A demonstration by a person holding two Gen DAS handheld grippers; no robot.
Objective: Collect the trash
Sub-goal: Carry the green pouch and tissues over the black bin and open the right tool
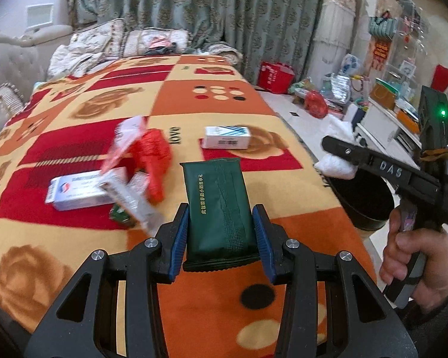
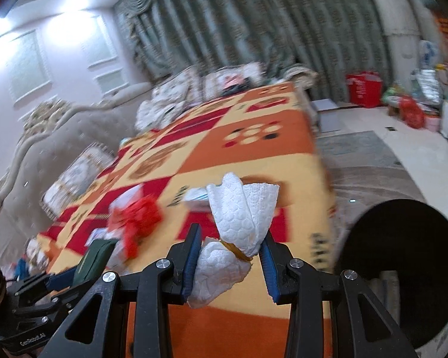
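My left gripper (image 1: 222,223) is shut on a dark green packet (image 1: 219,208) held above the orange and red blanket (image 1: 194,304). In the right wrist view that packet (image 2: 95,258) shows at the lower left. My right gripper (image 2: 230,246) is shut on a crumpled white paper towel (image 2: 242,214); seen from the left wrist, the towel (image 1: 336,165) hangs over the black bin (image 1: 364,203) beside the bed. On the blanket lie a red plastic bag (image 1: 153,161), a white and blue box (image 1: 227,137), a long white box (image 1: 74,191) and a small green wrapper (image 1: 121,216).
The black bin (image 2: 403,268) stands on the floor at the bed's right edge. A person's hand (image 1: 415,256) grips the right tool's handle. Pillows (image 1: 152,40) and curtains lie beyond the bed. Red bags (image 1: 276,76) and clutter sit on the floor at right.
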